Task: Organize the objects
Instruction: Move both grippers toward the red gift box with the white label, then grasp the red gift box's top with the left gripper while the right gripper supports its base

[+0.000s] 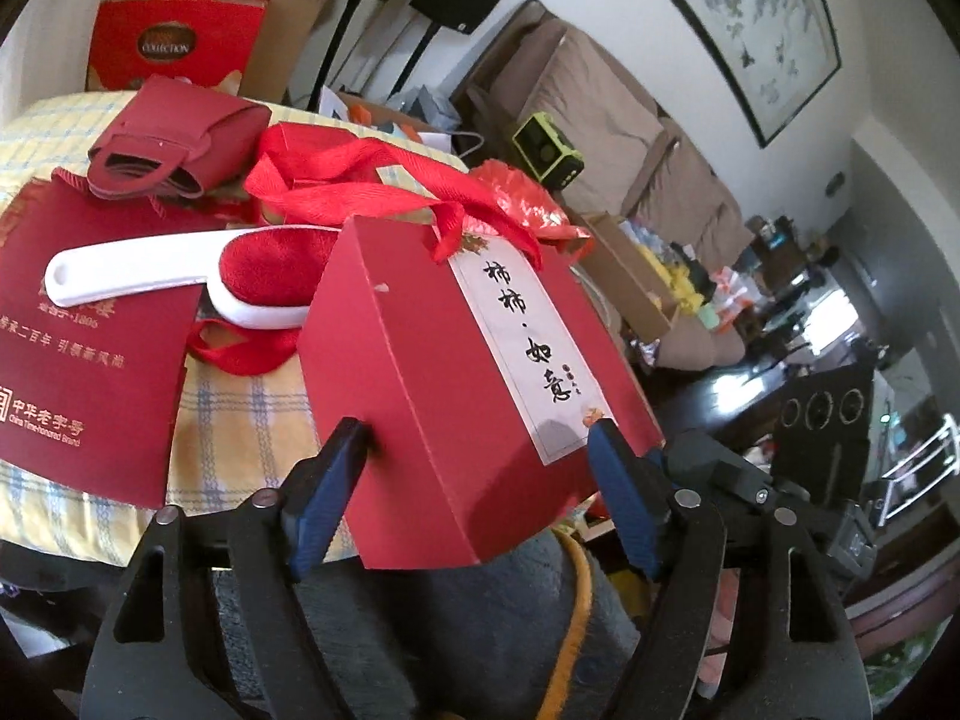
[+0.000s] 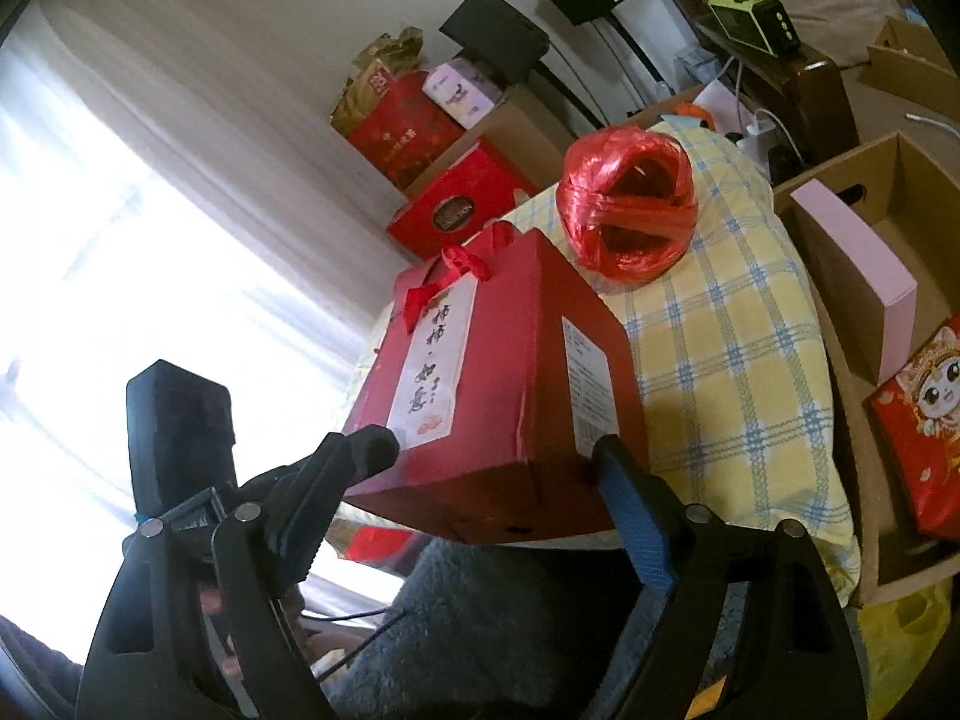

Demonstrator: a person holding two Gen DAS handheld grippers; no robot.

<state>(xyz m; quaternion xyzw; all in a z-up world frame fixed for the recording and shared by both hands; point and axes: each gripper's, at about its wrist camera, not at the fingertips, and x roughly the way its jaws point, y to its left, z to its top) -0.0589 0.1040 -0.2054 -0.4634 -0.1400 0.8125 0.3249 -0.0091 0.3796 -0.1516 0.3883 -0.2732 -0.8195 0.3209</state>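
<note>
Left wrist view, red gift box (image 1: 432, 372) on checked tabletop (image 1: 240, 420), left gripper (image 1: 480, 438) fingers clamped on it, right gripper (image 2: 492, 456) fingers likewise, lint brush (image 1: 180, 276) behind box.

Left gripper (image 1: 480, 438): two black plastic fingers (image 1: 336, 450) with blue ribbed pads on the inner faces. Each finger joins a black linkage arm with slotted cut-outs and round silver pivot pins. Right gripper (image 2: 492, 450): same build, black fingers (image 2: 360, 450), blue ribbed pads, silver pins, slotted black arms. A black block-shaped housing (image 2: 177, 426) stands at the near left in the right wrist view. The person wears a grey fleecy garment (image 2: 474, 630); a thin black cable crosses it.
</note>
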